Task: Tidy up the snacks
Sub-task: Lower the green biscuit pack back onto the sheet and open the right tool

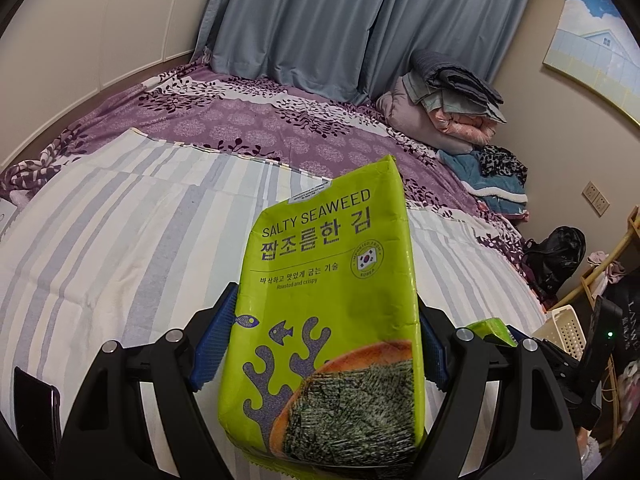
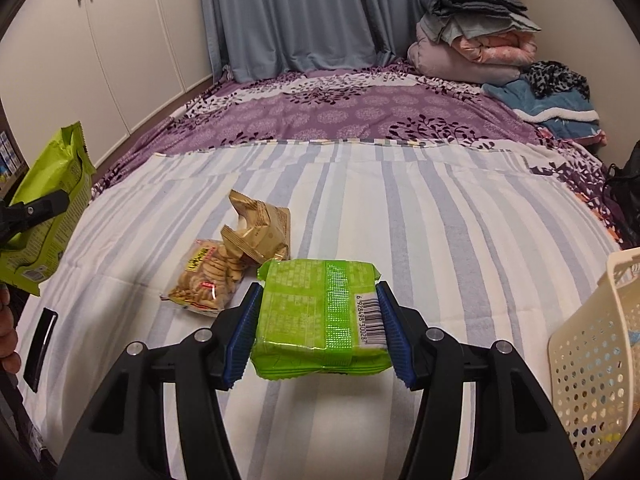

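My left gripper (image 1: 326, 316) is shut on a tall lime-green salty seaweed bag (image 1: 328, 312) and holds it upright above the striped sheet (image 1: 120, 240). The same bag shows at the left edge of the right wrist view (image 2: 48, 208). My right gripper (image 2: 318, 312) is shut on a small green snack pack (image 2: 320, 316) with a barcode, held above the bed. On the sheet lie a clear bag of biscuits (image 2: 208, 276) and a crumpled tan snack bag (image 2: 258, 228), touching each other, just left and ahead of my right gripper.
A cream perforated basket (image 2: 596, 360) stands at the right bed edge; it also shows in the left wrist view (image 1: 564, 328). A black phone (image 2: 40, 344) lies at the left. Folded bedding (image 2: 476, 40) and clothes (image 2: 548, 100) are piled at the far right.
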